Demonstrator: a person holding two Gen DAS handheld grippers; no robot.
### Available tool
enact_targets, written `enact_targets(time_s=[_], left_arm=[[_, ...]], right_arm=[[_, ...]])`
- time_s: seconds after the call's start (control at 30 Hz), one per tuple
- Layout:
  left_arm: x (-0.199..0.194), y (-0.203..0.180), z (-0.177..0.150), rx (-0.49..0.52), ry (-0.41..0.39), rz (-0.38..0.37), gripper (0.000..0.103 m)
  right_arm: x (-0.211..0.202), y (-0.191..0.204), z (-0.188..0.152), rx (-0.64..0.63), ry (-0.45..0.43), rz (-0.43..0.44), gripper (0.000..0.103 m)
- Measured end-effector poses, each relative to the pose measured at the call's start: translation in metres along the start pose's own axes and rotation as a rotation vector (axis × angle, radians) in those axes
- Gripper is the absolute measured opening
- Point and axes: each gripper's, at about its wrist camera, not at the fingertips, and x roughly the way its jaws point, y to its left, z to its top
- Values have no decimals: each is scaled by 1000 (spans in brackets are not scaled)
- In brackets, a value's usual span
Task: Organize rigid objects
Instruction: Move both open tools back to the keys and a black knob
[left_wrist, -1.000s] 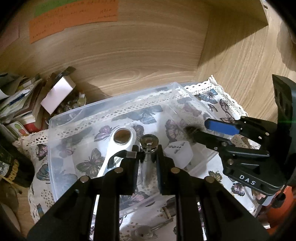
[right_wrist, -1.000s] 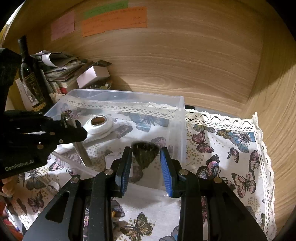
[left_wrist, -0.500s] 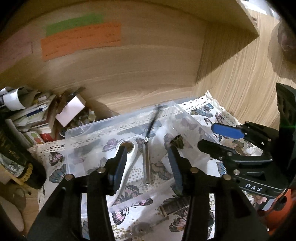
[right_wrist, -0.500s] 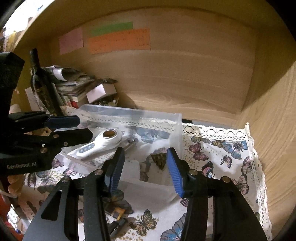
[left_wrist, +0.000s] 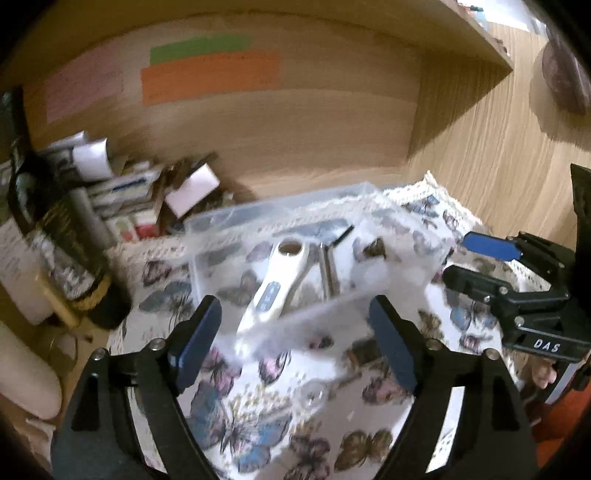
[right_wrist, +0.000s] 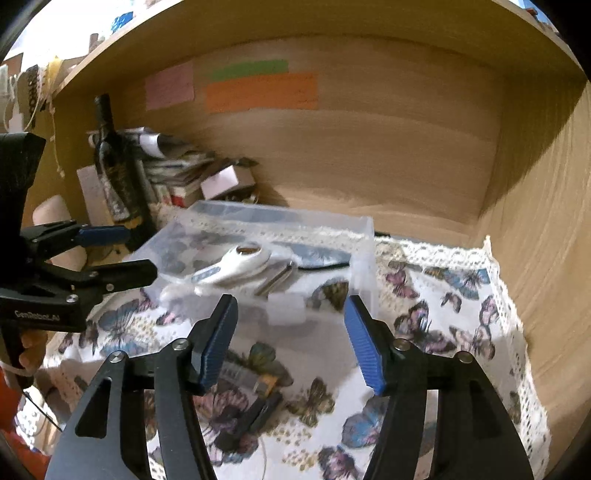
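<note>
I am looking into a wooden shelf bay (right_wrist: 388, 147) whose back panel carries coloured paper notes (right_wrist: 260, 92); their writing is too smeared to read. A butterfly-print cloth (right_wrist: 443, 295) with a lace edge covers the shelf floor, and my own gripper arms cut off its near part in both views. On it, at about twelve o'clock from my right gripper (right_wrist: 290, 341), stands the clear plastic bin (right_wrist: 364, 236). Inside the bin lie a white handheld device (right_wrist: 236, 264) with a round opening at its far end, a metal rod (right_wrist: 277, 277) just beside it at its three o'clock, and a small dark cone-like piece (right_wrist: 334, 293) against the right wall, probably a brush head, though blur keeps me from being sure. At ten o'clock a dark bottle (right_wrist: 110, 166) stands before a heap of papers and boxes (right_wrist: 184, 173) that I cannot sort out. My left gripper (left_wrist: 293, 341) has its jaws spreading with nothing between them; the near bin wall shows only as a streak past the fingers. The right gripper's jaws are likewise opening and empty. Small items on the cloth (right_wrist: 251, 380) behind my right fingers are half hidden.
</note>
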Motion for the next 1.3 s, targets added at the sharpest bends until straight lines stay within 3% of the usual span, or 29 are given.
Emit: enact_targets(time_s=[0.27,0.43,0.6,0.9,0.97,1.07,1.3], left_arm=[[16,6,-42,-36,120,-4,84],[26,1,-59,-8,167,-16,83],[38,-6,-64,36,210,-54,66],[56,-3,-65,46,282,-90,53],[56,-3,-66,47,283,-104,53],[55,-7,-67,64,285,-122,42],[59,-12,-66,98,281,-107,28]], right_arm=[[7,9,-29,19,87,17,57],[16,11,-45,33,148,17,57],[22,6,-55,73,191,14,56],[21,-2,-62,116,208,12,56],[22,-1,-64,117,215,15,55],[26,0,-67,116,231,26,50],[29,-2,-67,141,233,46,44]])
